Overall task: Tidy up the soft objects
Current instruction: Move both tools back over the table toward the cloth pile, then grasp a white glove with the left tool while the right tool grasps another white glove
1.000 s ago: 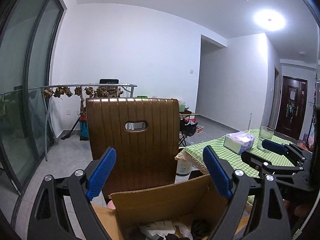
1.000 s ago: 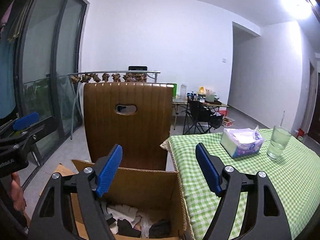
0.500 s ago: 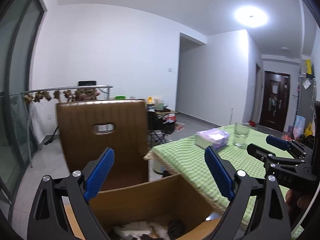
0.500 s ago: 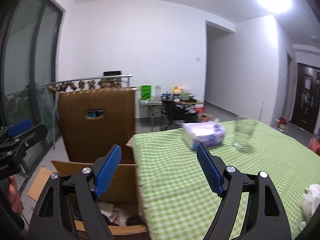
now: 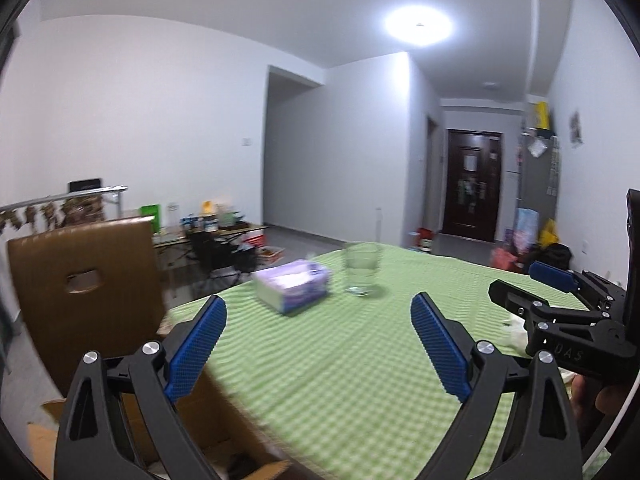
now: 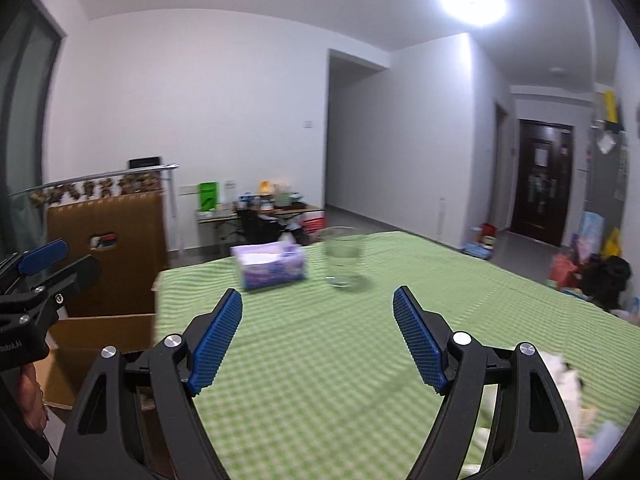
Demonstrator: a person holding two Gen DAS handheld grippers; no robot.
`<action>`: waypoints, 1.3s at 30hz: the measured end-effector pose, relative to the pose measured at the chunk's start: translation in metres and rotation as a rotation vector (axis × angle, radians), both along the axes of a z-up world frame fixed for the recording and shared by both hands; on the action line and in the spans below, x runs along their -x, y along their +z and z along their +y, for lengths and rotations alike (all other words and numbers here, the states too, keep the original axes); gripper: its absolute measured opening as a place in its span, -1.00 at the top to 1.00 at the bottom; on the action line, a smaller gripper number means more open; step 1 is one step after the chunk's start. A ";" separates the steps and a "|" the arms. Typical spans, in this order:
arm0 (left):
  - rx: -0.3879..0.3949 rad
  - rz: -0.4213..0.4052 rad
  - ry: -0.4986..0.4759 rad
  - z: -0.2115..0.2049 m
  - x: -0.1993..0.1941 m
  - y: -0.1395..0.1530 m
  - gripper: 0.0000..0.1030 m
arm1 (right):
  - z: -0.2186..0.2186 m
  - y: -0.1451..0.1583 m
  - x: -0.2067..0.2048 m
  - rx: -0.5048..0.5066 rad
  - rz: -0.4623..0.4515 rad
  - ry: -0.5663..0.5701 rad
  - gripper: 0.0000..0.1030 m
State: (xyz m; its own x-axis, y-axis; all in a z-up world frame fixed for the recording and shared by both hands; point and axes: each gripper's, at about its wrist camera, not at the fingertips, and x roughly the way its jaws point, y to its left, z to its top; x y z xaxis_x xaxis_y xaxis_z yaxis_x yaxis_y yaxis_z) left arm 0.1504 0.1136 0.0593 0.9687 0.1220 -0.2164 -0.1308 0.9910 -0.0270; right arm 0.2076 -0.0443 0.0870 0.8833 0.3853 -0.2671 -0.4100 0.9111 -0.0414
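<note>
1. Both pairs of tongs hung side by side over the near edge of the green checked tablecloth [image 6: 320,360], the left gripper [image 5: 318,346] left of the right gripper [image 6: 318,338].
2. Ahead of both, the purple tissue box [image 6: 272,266] lay on the cloth, with the clear drinking glass [image 6: 343,256] just to its right.
3. Left of the tongs and below the table edge stood the open brown cardboard box [image 6: 100,332].
4. Behind that box stood the brown high-backed chair [image 5: 84,284].
5. Pale soft items [image 6: 564,376] lay on the cloth right of the right tongs.
6. A dark door [image 6: 542,180] stood far ahead, to the right.
</note>
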 end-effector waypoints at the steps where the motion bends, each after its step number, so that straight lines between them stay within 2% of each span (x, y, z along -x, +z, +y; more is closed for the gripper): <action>1: 0.004 -0.003 -0.021 -0.009 -0.003 0.001 -0.76 | -0.008 0.000 0.001 0.001 -0.002 -0.015 -0.46; 11: -0.006 0.017 -0.214 -0.102 -0.032 -0.002 -0.76 | -0.116 0.007 0.016 -0.030 -0.033 -0.215 -0.46; 18: -0.001 0.030 -0.311 -0.158 -0.044 -0.002 -0.76 | -0.181 0.009 0.030 -0.046 -0.045 -0.342 -0.46; 21: -0.002 0.034 -0.342 -0.169 -0.045 -0.002 -0.76 | -0.203 0.009 0.034 -0.056 -0.044 -0.385 -0.47; 23: 0.009 0.052 -0.372 -0.181 -0.050 -0.005 -0.76 | -0.218 0.009 0.038 -0.065 -0.036 -0.411 -0.60; 30: 0.025 0.111 -0.426 -0.214 -0.061 -0.014 -0.76 | -0.260 0.007 0.050 -0.075 -0.015 -0.479 -0.65; 32: 0.022 0.144 -0.433 -0.221 -0.068 -0.019 -0.76 | -0.268 0.005 0.048 -0.083 0.016 -0.478 -0.66; 36: 0.016 0.273 -0.435 -0.228 -0.083 -0.033 -0.76 | -0.282 -0.003 0.040 -0.089 0.093 -0.481 -0.66; 39: 0.020 0.376 -0.438 -0.232 -0.098 -0.048 -0.76 | -0.288 -0.015 0.025 -0.113 0.207 -0.447 -0.66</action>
